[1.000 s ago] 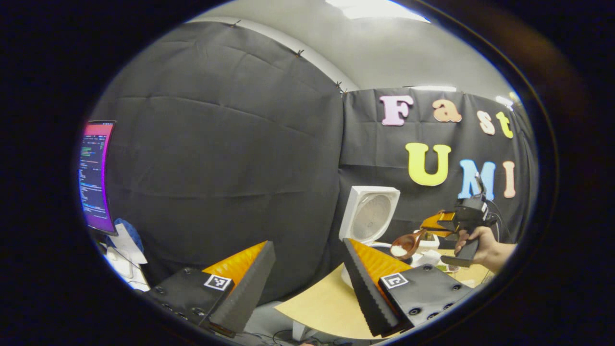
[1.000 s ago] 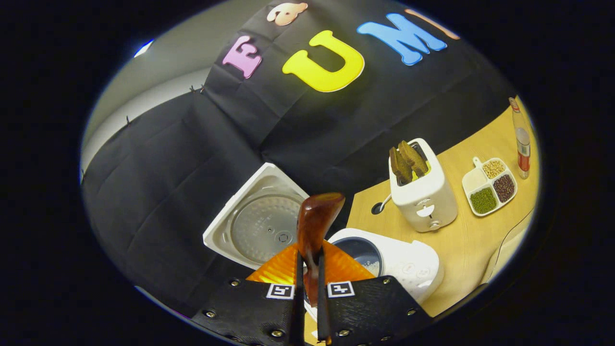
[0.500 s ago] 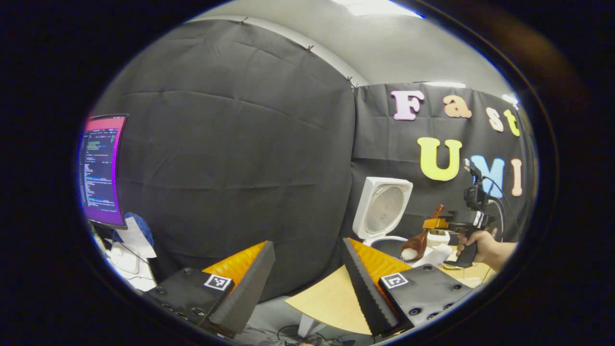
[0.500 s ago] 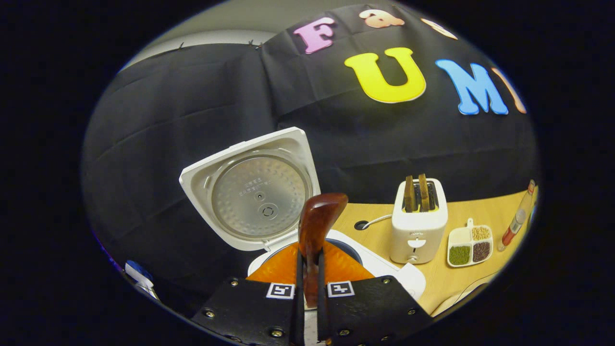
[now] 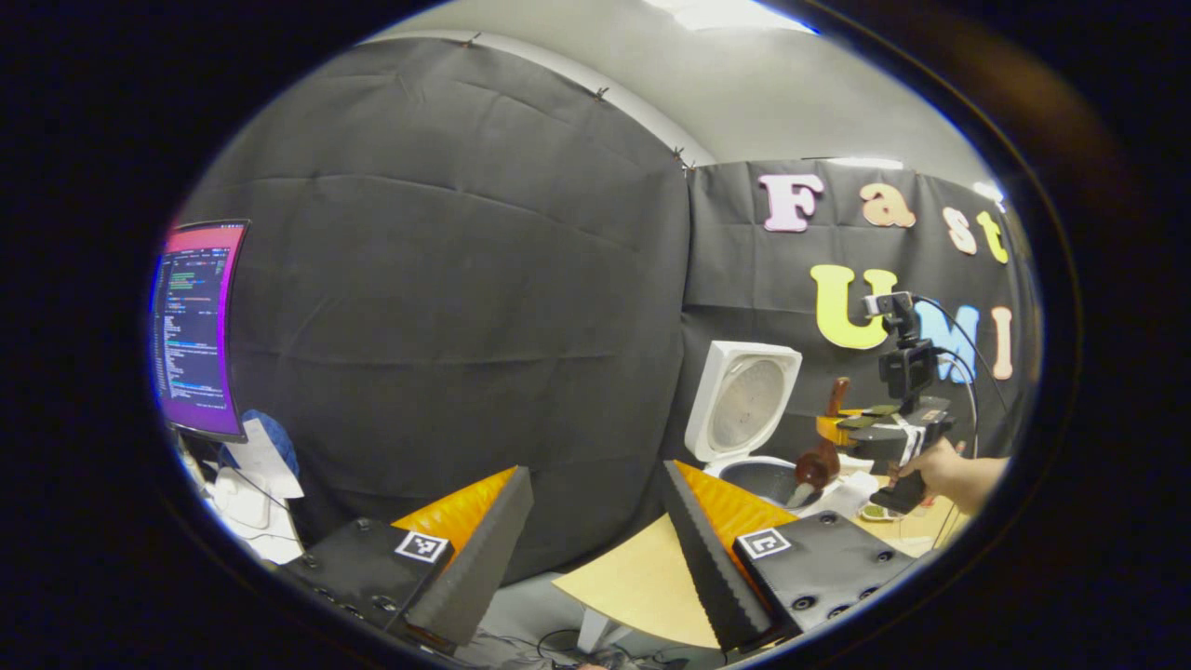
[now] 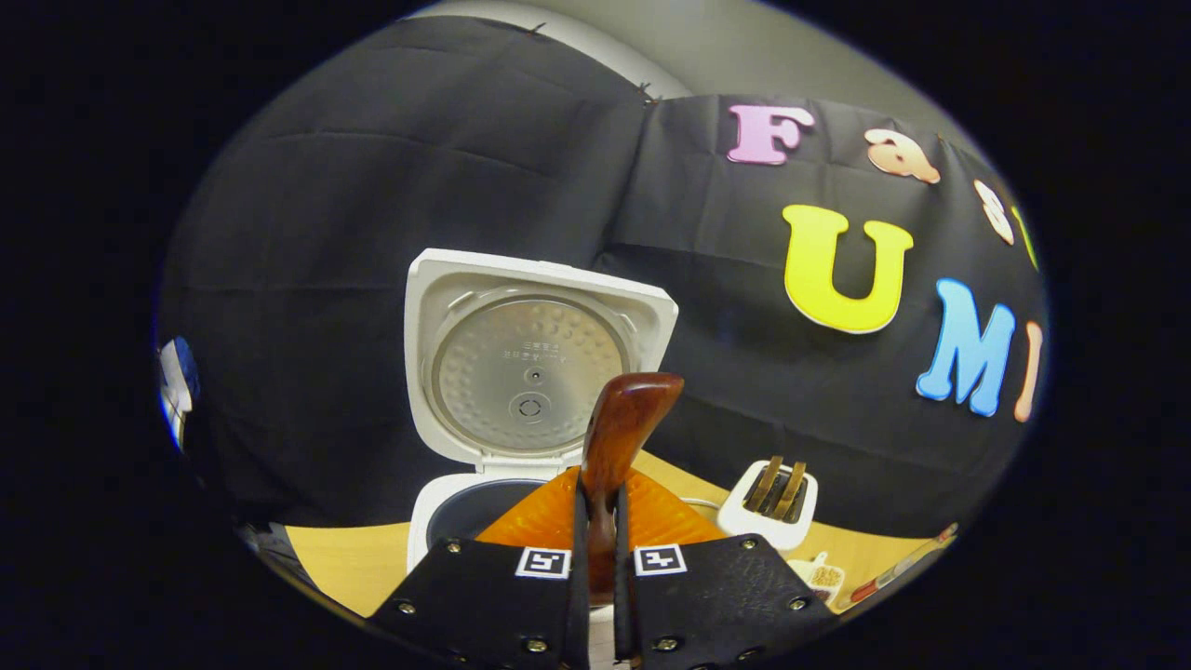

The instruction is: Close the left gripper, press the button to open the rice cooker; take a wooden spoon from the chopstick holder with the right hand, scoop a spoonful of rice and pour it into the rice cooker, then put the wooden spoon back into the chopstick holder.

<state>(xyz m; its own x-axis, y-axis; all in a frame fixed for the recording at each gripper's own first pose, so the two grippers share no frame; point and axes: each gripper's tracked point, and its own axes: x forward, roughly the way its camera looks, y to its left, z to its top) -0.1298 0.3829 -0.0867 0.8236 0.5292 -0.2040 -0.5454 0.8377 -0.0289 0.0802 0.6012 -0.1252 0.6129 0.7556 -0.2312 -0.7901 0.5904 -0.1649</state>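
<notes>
**Spoon tipped over the open cooker: pouring under way**

The right gripper [image 6: 595,521] has its fingers pressed together on the handle of the wooden spoon [image 6: 619,437], a glossy, reddish-brown piece whose rounded handle end rises toward twelve o'clock in the right gripper view. In the left gripper view the same spoon [image 5: 819,462] hangs bowl-down at the rim of the rice cooker [image 5: 758,465], carried by a person's hand [image 5: 940,465] at about three o'clock.

The cooker's square white lid [image 6: 530,368] stands raised, its dimpled metal inner plate facing out; the dark pot opening sits below, at about seven o'clock of the spoon.

The left gripper [image 5: 595,535] is spread wide and holds nothing, its ribbed wedge fingers over the pale wooden table [image 5: 633,586].

By my reading, the button press, spoon pick-up and scoop are done and the pour is in hand. Left: returning the spoon to the chopstick holder.

At four o'clock stands a smooth white toaster [image 6: 768,507].
</notes>
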